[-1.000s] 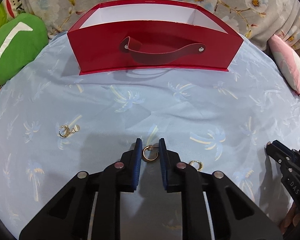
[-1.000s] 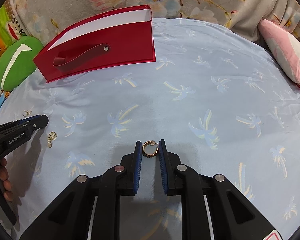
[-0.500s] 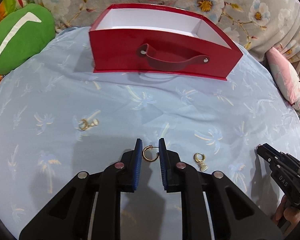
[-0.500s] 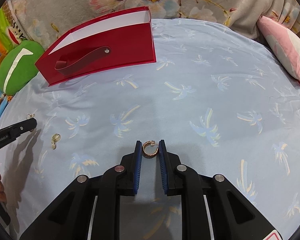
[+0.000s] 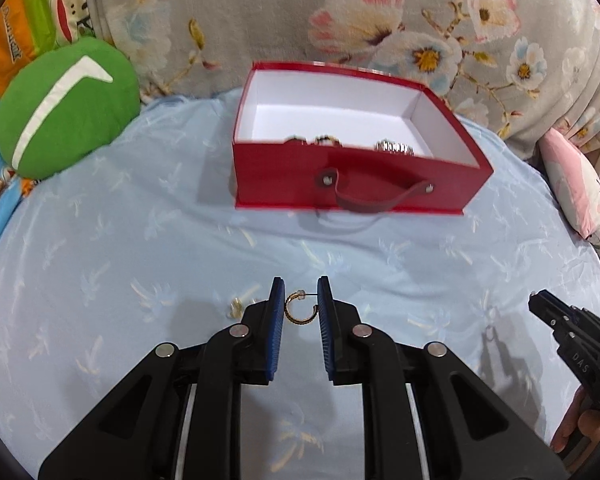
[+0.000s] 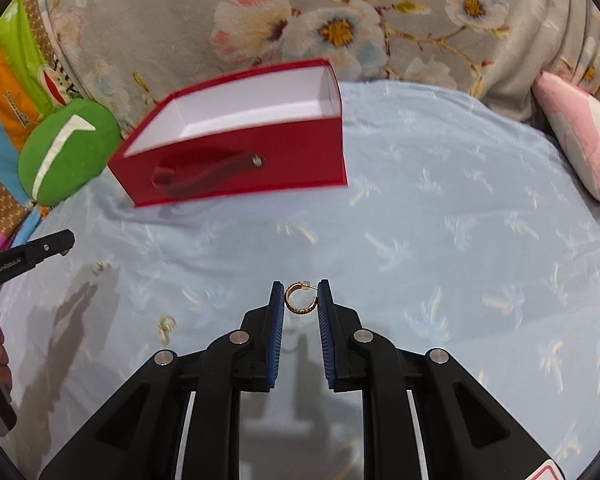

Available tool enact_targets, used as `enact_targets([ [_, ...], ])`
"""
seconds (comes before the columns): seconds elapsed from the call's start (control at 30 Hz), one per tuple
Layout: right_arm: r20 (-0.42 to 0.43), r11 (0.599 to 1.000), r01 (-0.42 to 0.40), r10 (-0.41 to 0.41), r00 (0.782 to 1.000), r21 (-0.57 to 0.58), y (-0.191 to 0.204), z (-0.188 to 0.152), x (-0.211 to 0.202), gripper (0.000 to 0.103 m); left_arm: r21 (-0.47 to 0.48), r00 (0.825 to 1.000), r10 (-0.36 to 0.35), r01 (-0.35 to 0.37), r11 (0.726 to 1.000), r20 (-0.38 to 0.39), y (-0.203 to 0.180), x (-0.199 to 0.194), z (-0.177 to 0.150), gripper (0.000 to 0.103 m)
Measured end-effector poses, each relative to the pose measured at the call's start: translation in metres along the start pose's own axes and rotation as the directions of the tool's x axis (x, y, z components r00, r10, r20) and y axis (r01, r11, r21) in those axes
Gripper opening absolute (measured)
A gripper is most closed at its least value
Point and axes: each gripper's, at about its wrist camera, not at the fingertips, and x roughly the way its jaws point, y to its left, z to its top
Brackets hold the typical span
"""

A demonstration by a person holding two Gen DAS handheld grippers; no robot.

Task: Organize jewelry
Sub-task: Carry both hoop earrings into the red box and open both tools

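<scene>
A thin gold hoop earring (image 5: pixel 299 309) sits pinched between the blue pads of my left gripper (image 5: pixel 300 300), lifted above the blue cloth. My right gripper (image 6: pixel 300 300) is shut on a thicker beaded gold hoop earring (image 6: pixel 300 300), also off the cloth. Ahead stands a red box (image 5: pixel 352 184) with a white inside and a strap handle; several jewelry pieces (image 5: pixel 394 146) lie along its near inner wall. The red box (image 6: pixel 236 168) appears to the upper left in the right wrist view. Two loose earrings (image 6: pixel 166 325) (image 6: pixel 99 267) lie on the cloth, and one loose earring (image 5: pixel 236 305) shows beside the left fingers.
A light blue palm-print cloth (image 5: pixel 140 260) covers the round surface. A green cushion (image 5: pixel 64 108) lies at the far left, a pink pillow (image 5: pixel 576 188) at the right, floral fabric (image 5: pixel 380 20) behind. The other gripper shows at each view's edge, the right gripper (image 5: pixel 572 344) and the left gripper (image 6: pixel 24 258).
Both grippers have risen off the cloth with their earrings. The left view now looks down into the red box, showing jewelry inside; the loose earrings have slid lower and sideways in view.
</scene>
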Motion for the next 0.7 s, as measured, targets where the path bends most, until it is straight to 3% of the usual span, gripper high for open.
enact_targets([
  [0.17,0.091,0.999,-0.023,0.027,0.996,-0.048,0.01,0.047,-0.014,0.015,0.006,0.997,0.001,-0.002,1.0,0.074,0.003,-0.013,0.038,0.016],
  [0.47,0.249,0.99,-0.055,0.087,0.965,-0.133,0.031,0.149,-0.022,0.015,0.058,0.976,0.018,-0.032,0.998,0.218,-0.014,-0.014,0.129,0.016],
  [0.7,0.246,0.986,-0.108,0.136,0.96,-0.124,0.037,0.216,0.016,0.015,0.067,0.964,0.013,-0.032,0.997,0.266,-0.029,0.014,0.19,0.016],
])
